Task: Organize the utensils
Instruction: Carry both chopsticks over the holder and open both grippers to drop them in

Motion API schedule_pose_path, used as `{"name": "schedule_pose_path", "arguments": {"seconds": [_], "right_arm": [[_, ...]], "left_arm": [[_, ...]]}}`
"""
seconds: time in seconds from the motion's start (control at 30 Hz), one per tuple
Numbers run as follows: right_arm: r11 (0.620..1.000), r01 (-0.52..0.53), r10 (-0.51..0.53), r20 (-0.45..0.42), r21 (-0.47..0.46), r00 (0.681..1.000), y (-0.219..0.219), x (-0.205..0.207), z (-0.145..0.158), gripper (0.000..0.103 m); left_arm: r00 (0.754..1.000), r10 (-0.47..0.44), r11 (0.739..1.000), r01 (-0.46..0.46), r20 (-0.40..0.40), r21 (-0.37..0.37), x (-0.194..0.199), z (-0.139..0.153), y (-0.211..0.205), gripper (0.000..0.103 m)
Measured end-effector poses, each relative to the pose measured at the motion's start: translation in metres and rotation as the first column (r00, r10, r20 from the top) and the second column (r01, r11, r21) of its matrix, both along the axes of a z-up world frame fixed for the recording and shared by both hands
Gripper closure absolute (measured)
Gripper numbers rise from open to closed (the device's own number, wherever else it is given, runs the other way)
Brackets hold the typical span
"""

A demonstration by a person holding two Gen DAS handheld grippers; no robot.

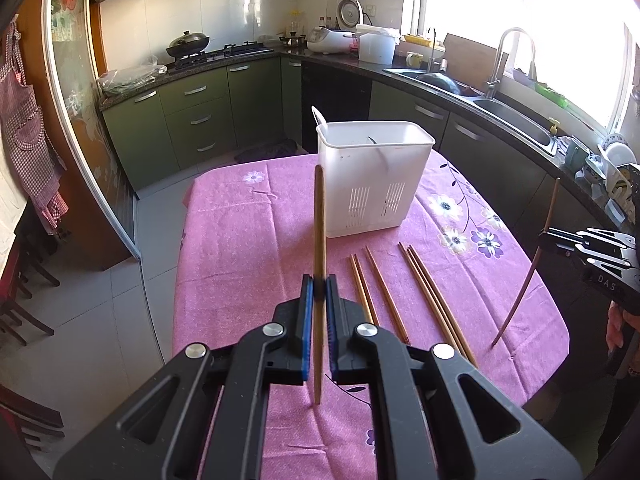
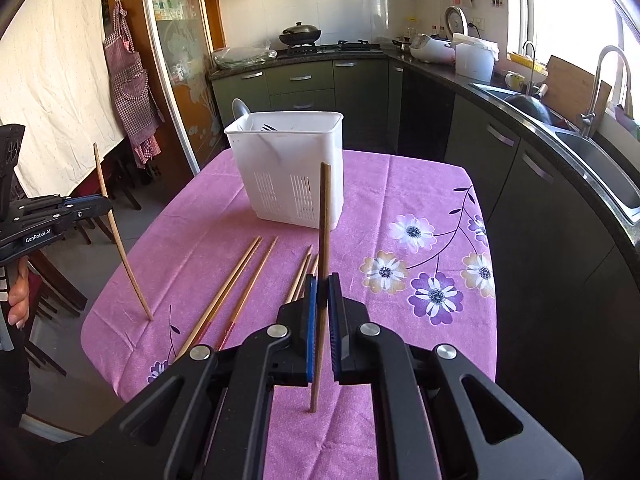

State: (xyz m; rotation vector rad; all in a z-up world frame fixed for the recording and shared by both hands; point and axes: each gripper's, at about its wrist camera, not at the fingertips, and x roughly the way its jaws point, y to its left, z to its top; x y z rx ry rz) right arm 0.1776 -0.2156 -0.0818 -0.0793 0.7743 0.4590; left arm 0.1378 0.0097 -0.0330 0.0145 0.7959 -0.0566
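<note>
My left gripper (image 1: 319,284) is shut on a wooden chopstick (image 1: 319,220), held upright with its tip resting on the pink tablecloth. My right gripper (image 2: 322,284) is shut on another upright chopstick (image 2: 325,216). Each gripper shows in the other's view: the right one (image 1: 544,235) with its chopstick (image 1: 532,264) at the table's right edge, the left one (image 2: 108,205) with its chopstick (image 2: 116,232) at the left edge. Several loose chopsticks (image 1: 404,292) (image 2: 240,284) lie on the cloth between them. A white utensil holder (image 1: 374,176) (image 2: 290,168) stands farther back, holding a spoon (image 2: 241,109).
The table (image 1: 240,240) is covered by a pink floral cloth. Green kitchen cabinets and a counter with a sink (image 1: 508,116) curve around behind and to the right. Chairs (image 1: 24,304) stand to the left of the table.
</note>
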Motion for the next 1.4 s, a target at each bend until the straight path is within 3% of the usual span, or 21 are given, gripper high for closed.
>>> {"name": "schedule_pose_path", "arguments": {"seconds": [0.33,0.77,1.03,1.4], "right_arm": [[1.0,-0.004,0.003,0.021,0.025,1.0,-0.003,0.001,0.008,0.096],[0.998,-0.038,0.036,0.062,0.044,0.997,0.014,0.014,0.043,0.096],[0.995,-0.072,0.065,0.104,0.063,0.993,0.026,0.03,0.086,0.096],[0.988,-0.067,0.034,0.225,0.141,0.974,0.028,0.074,0.17,0.096]], "left_arm": [[1.0,-0.004,1.0,0.004,0.009,0.009,0.001,0.005,-0.004,0.097],[0.999,-0.024,1.0,0.024,0.03,0.0,0.018,0.028,-0.01,0.097],[0.995,-0.067,0.997,0.069,0.071,-0.028,0.035,0.072,-0.019,0.097],[0.966,-0.045,0.994,0.068,0.256,-0.084,0.078,0.147,-0.019,0.097]]}}
